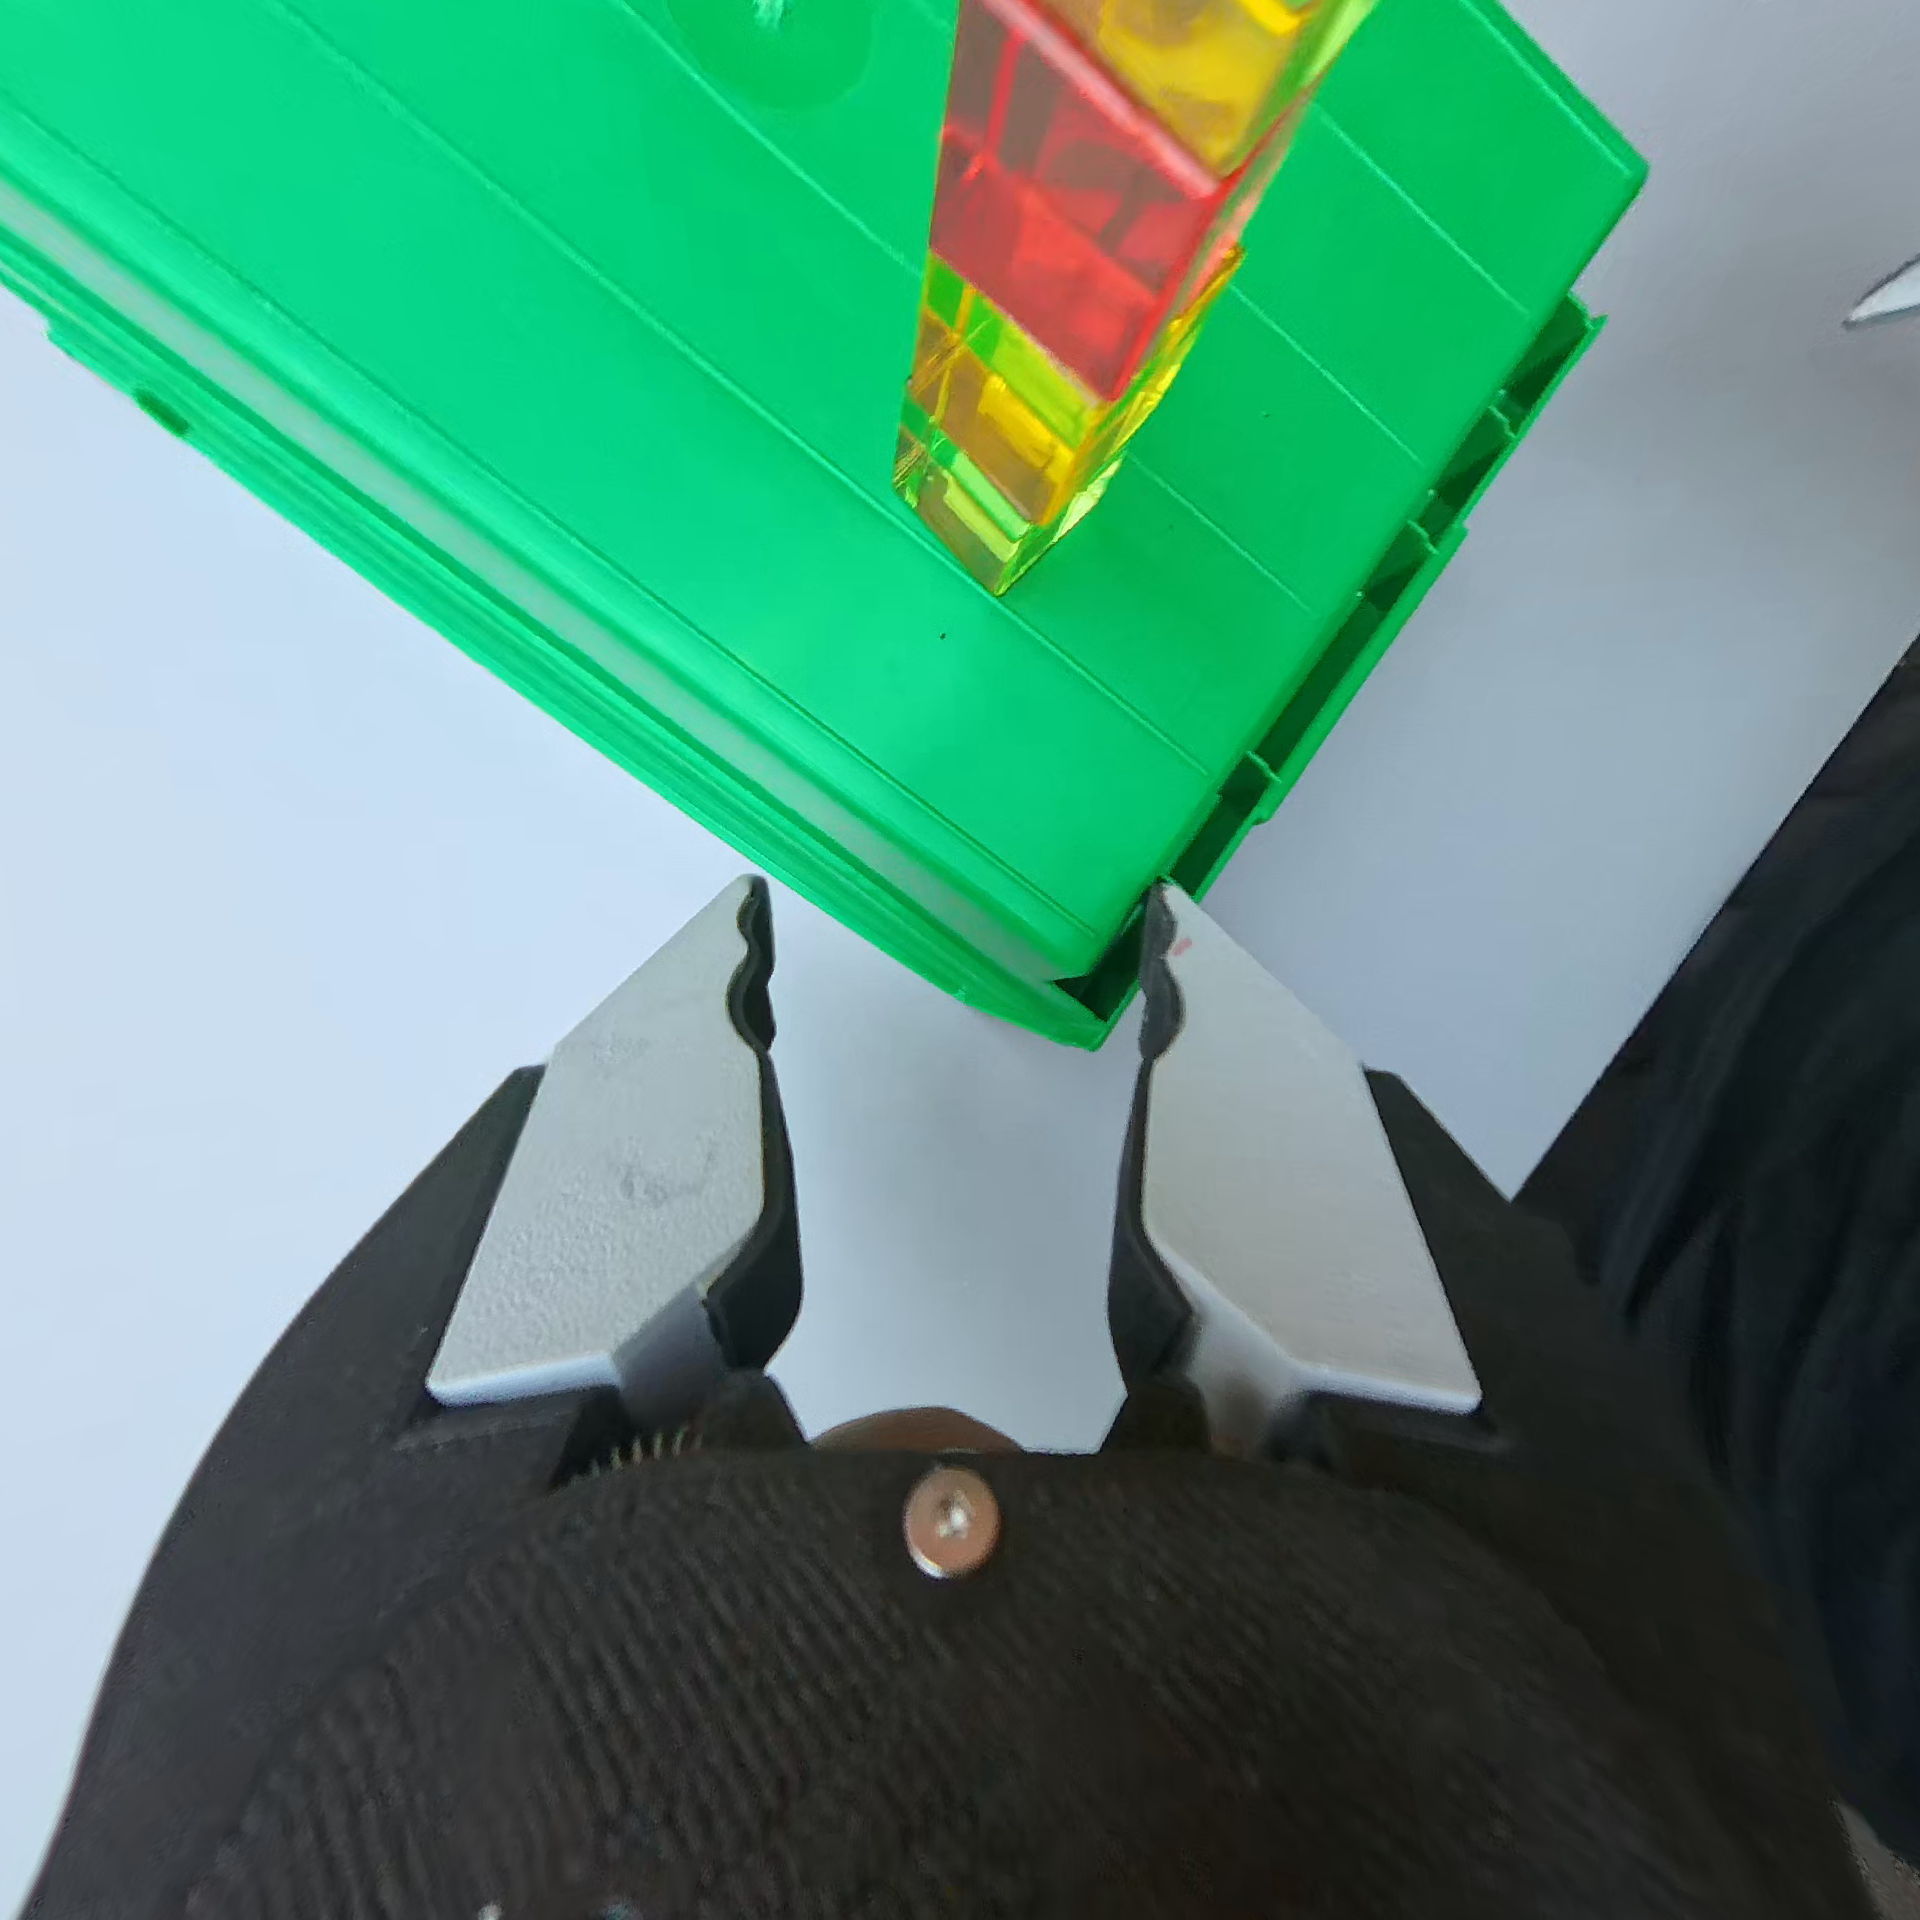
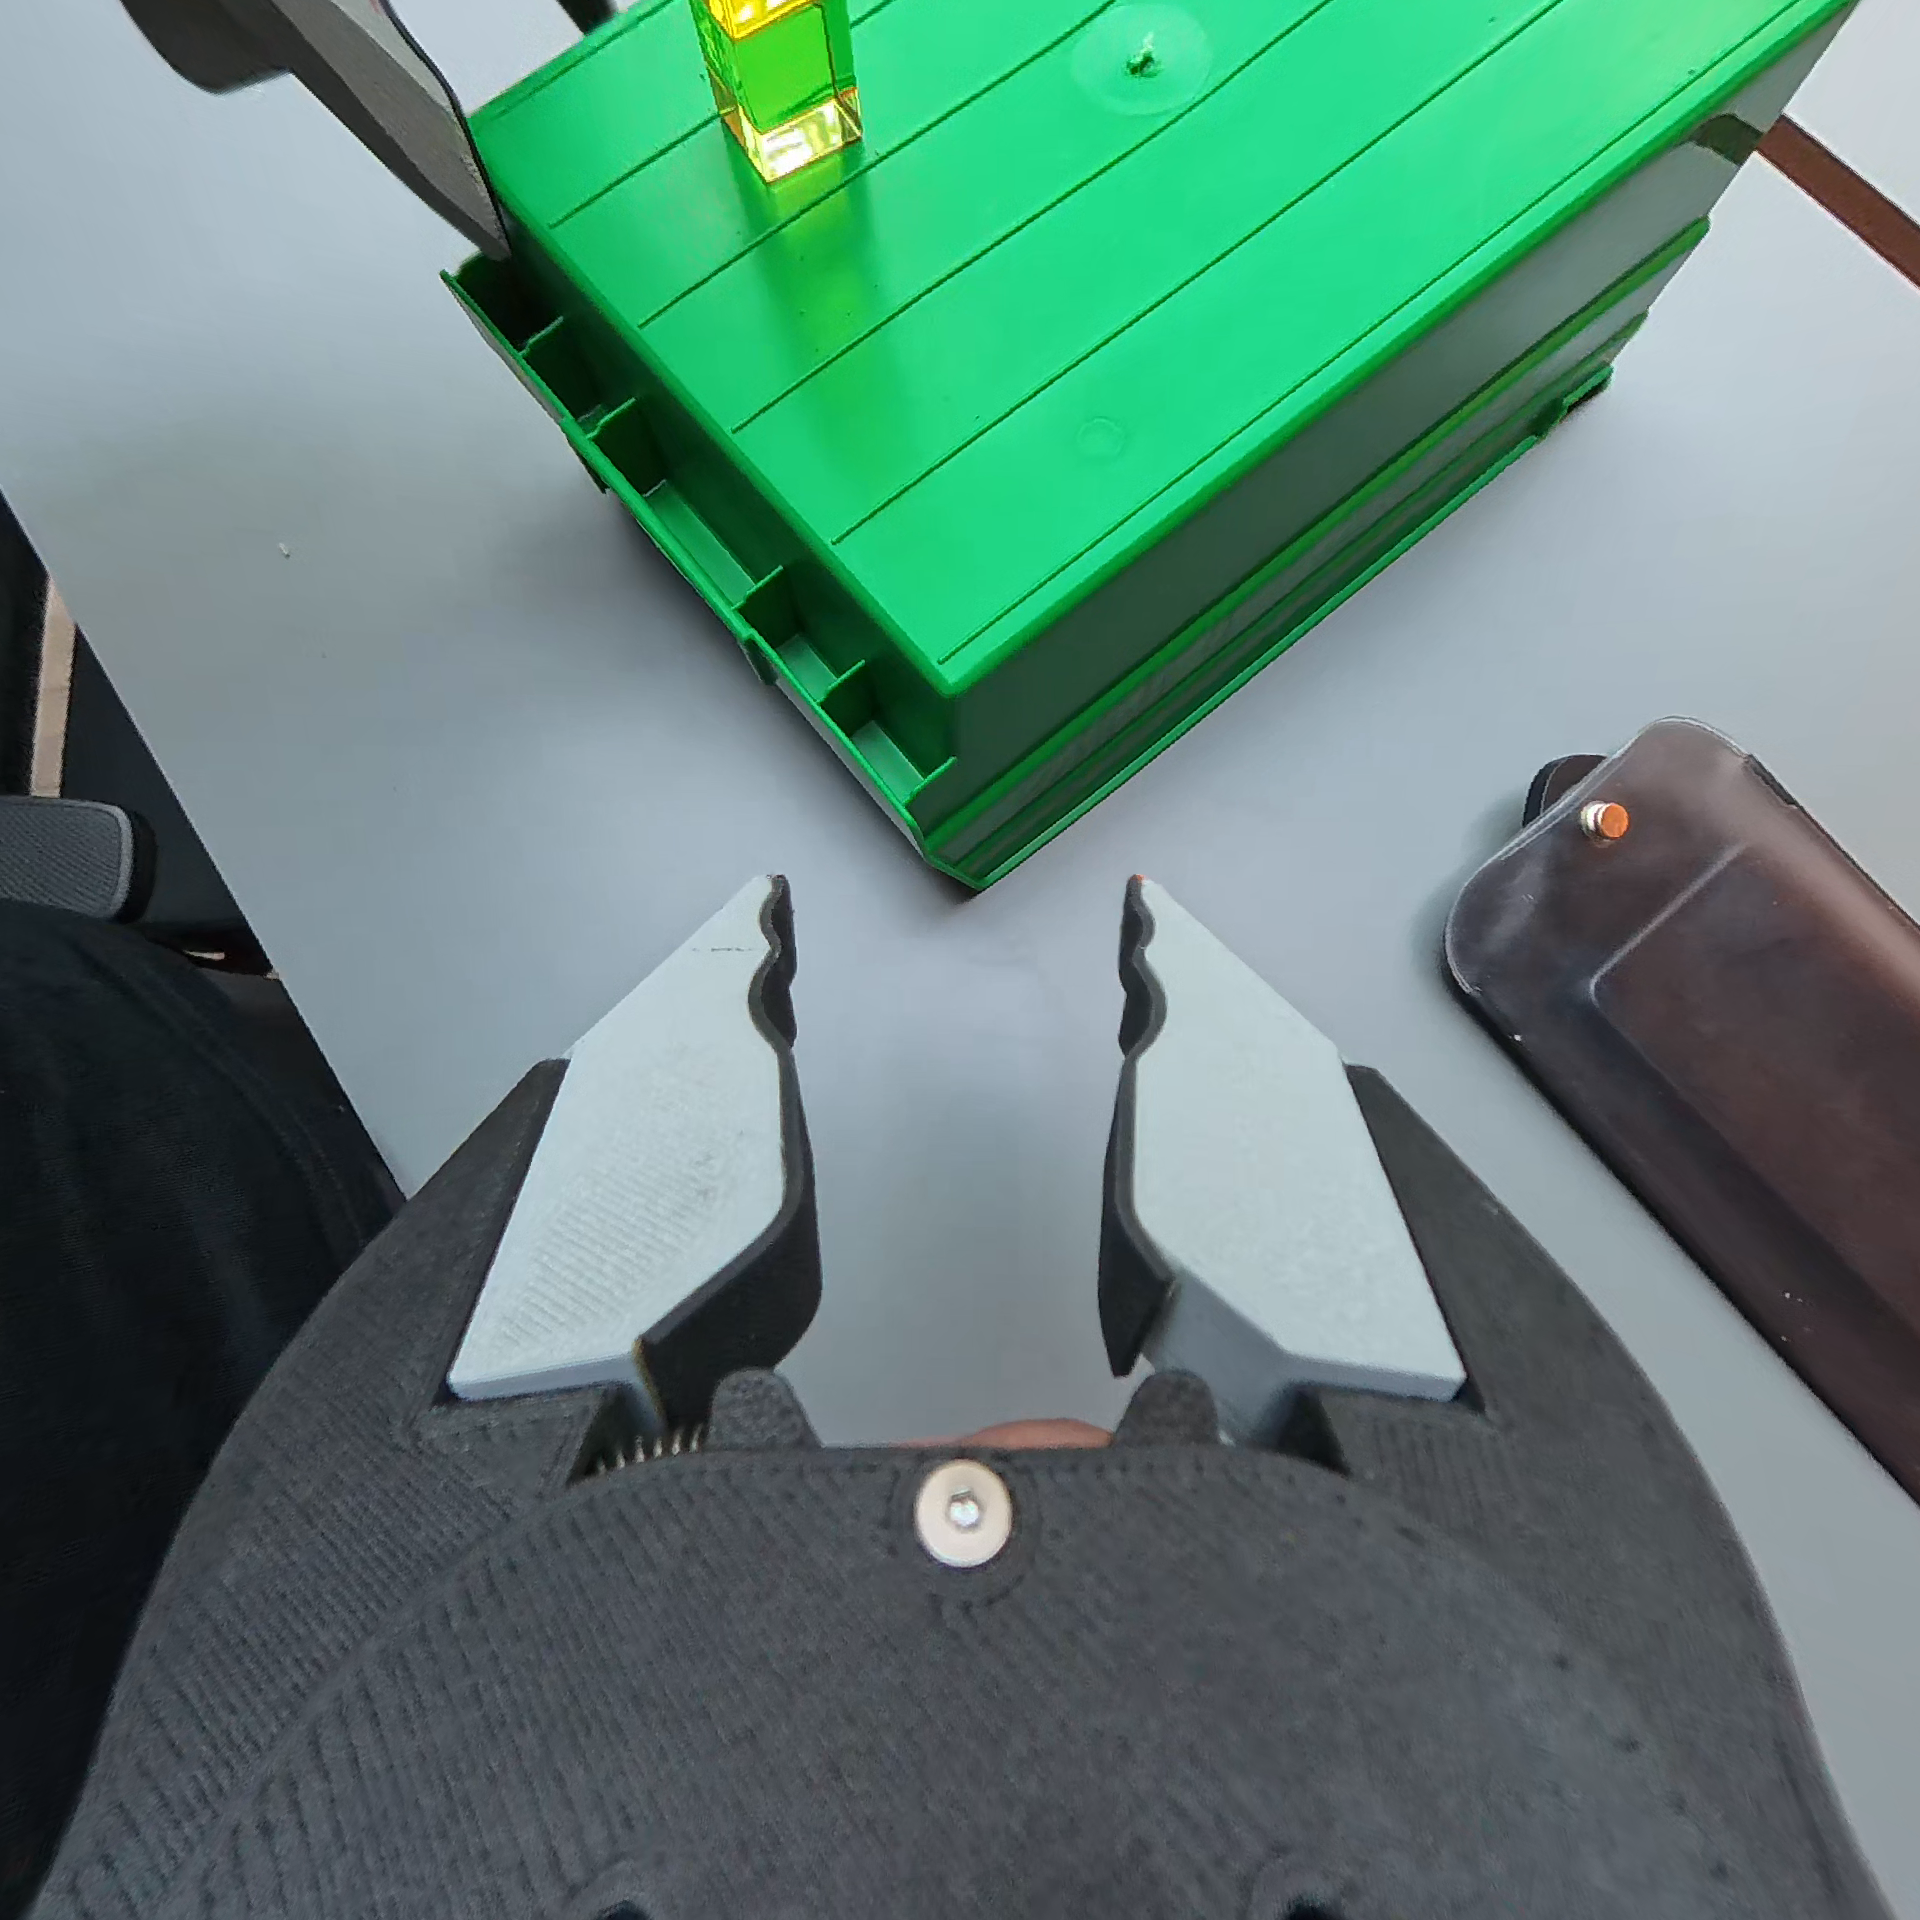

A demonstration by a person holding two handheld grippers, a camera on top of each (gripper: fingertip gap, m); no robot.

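Observation:
A green plastic box point(image 1: 644, 436) lies upside down on a pale grey table point(image 1: 260, 935). On its flat top stands a tall tower of clear coloured blocks point(image 1: 1060, 312), yellow-green at the bottom, red above, yellow higher up. My left gripper point(image 1: 956, 935) is open and empty, hovering at the box's near corner. In the right wrist view the box point(image 2: 1091, 416) and the tower's base point(image 2: 790, 104) show ahead. My right gripper point(image 2: 956, 935) is open and empty above the table, just short of the box's corner. The left gripper's finger point(image 2: 416, 114) shows at the box's far left corner.
A dark brown case point(image 2: 1704, 1039) with a small metal stud lies on the table point(image 2: 364, 623) to the right of my right gripper. The table's edge runs along the left, with dark clothing point(image 2: 135, 1143) and a grey chair arm point(image 2: 62, 862) beyond it.

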